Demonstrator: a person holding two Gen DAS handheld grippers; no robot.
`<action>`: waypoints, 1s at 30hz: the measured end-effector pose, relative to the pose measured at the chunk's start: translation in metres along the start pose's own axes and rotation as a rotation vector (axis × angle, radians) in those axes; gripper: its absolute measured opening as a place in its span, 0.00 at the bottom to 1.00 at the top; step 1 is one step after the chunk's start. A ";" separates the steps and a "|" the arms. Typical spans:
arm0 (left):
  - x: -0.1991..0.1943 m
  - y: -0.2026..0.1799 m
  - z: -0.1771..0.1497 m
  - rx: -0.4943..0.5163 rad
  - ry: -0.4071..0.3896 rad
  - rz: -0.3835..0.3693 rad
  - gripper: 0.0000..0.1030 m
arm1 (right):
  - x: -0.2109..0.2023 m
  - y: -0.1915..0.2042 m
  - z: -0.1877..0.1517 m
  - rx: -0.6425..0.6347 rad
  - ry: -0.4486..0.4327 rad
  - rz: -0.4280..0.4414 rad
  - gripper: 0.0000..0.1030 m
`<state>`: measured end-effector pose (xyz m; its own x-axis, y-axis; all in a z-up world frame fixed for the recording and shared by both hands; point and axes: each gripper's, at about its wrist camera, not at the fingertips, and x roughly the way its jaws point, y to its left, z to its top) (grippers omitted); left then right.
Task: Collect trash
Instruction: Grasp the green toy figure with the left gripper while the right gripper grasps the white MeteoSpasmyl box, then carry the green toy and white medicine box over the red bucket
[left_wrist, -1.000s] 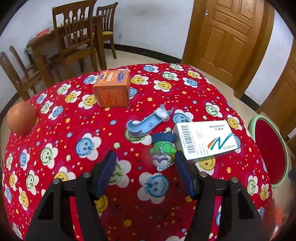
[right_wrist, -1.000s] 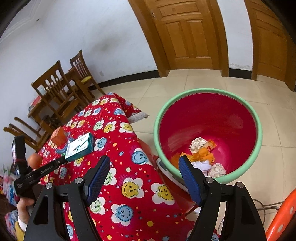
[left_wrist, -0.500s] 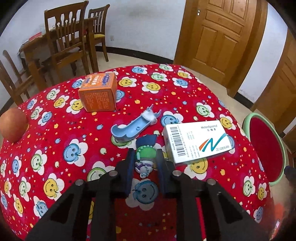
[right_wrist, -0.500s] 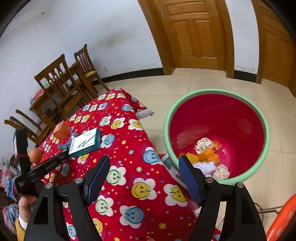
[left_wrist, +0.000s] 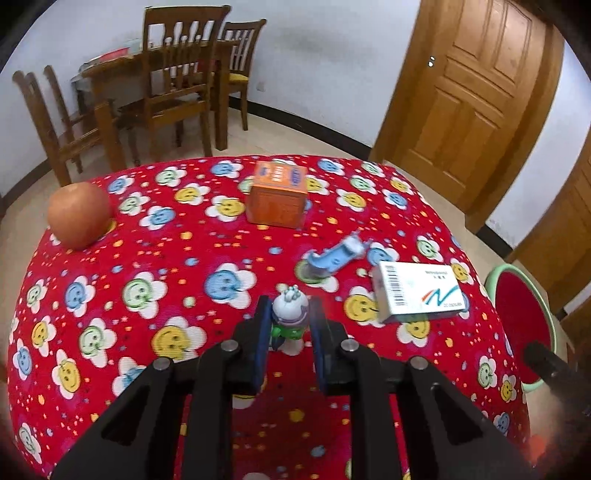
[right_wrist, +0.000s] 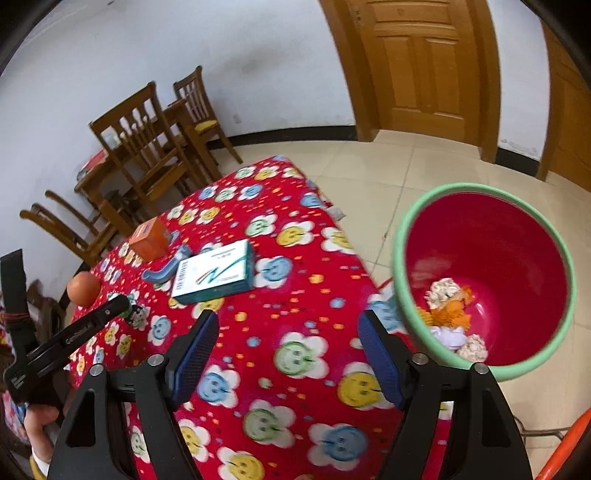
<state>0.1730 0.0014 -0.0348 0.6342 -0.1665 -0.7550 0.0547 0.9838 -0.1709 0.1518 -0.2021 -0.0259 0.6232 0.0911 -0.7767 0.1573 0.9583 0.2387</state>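
The desk, under its red cloth of smiling flowers, fills most of the room in front of me, and off its right edge, on the floor, stands the red bin with a green rim, already holding crumpled paper and orange scraps.

On the cloth, going down in size: the white-and-teal medicine box at about two o'clock from the left gripper, the orange carton at twelve o'clock further off, an apple out at ten o'clock near the desk's edge, and a pale blue plastic piece just beyond the held thing, toward one o'clock.

The left gripper's fingers have just been closing and now pinch a small toy figure, white-headed with green and purple on it, its long axis standing upright between them and seemingly clear of the cloth.

The right gripper has its fingers spread wide with nothing between them, hovering over the desk's near corner.

The bin lies at three o'clock from the left gripper, well apart, so I judge the figure must travel rightward across the medicine box; the empty right hand is far nearer the bin.
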 end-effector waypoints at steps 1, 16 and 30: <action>0.000 0.002 0.000 -0.004 -0.002 0.001 0.19 | 0.004 0.005 0.000 -0.007 0.004 0.002 0.83; 0.002 0.039 -0.003 -0.099 -0.008 0.001 0.19 | 0.080 0.068 0.006 -0.110 0.092 -0.066 0.89; 0.004 0.046 -0.004 -0.129 -0.001 -0.008 0.19 | 0.114 0.087 0.013 -0.183 0.097 -0.181 1.00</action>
<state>0.1750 0.0456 -0.0477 0.6346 -0.1745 -0.7529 -0.0394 0.9656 -0.2570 0.2468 -0.1118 -0.0859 0.5198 -0.0691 -0.8515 0.1133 0.9935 -0.0115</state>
